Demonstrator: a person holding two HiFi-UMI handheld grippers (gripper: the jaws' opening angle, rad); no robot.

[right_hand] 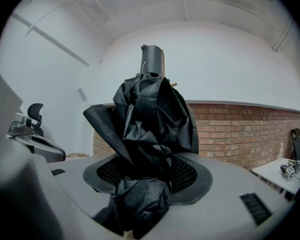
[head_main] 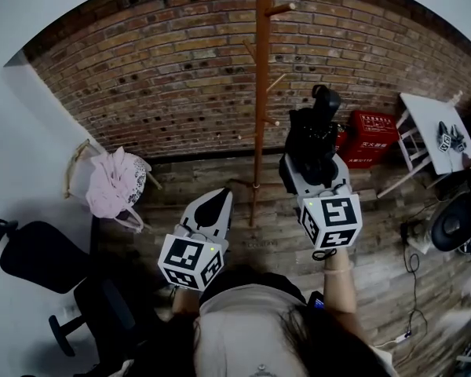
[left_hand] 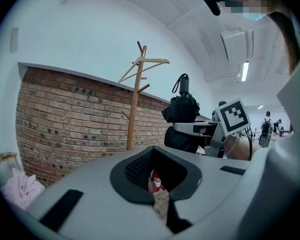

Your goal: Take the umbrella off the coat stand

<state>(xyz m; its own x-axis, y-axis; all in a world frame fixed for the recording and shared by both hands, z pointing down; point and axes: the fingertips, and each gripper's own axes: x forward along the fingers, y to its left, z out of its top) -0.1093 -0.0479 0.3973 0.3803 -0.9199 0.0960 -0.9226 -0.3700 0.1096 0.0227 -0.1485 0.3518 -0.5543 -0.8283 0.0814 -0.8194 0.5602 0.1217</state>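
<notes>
Clearly the right gripper [right_hand: 146, 179] is pinching the folded black umbrella [right_hand: 152, 119]: its jaws stand wide around the crumpled fabric, with the bundle pressed between the ribbed pads and the handle end rising upright above them. The wooden coat stand [head_main: 261, 108] is just to the left of this gripper, and the umbrella appears apart from its pole and pegs, so the lift looks nearly complete. The left gripper [left_hand: 157, 184] is lower and to the left of the pole, with its jaws drawn together at the tips and nothing between them. To finish well, the clamp probably needs to be held firm, because the pads seem to bear on loose cloth, which may slip or sag. It also seems wise to hold the umbrella upright and draw it sideways, away from the pegs, so that no fold or strap can catch on them. The empty left gripper could steady the lower end if the bundle droops. As for containers, a red box [head_main: 374, 138] sits on the floor beyond and to the right of the right gripper, against the brick wall; it looks closed, and its contents cannot be seen. Far to the left of the left gripper, a pink cloth [head_main: 114, 181] is heaped in a pale frame; whether that is a basket cannot be told.
</notes>
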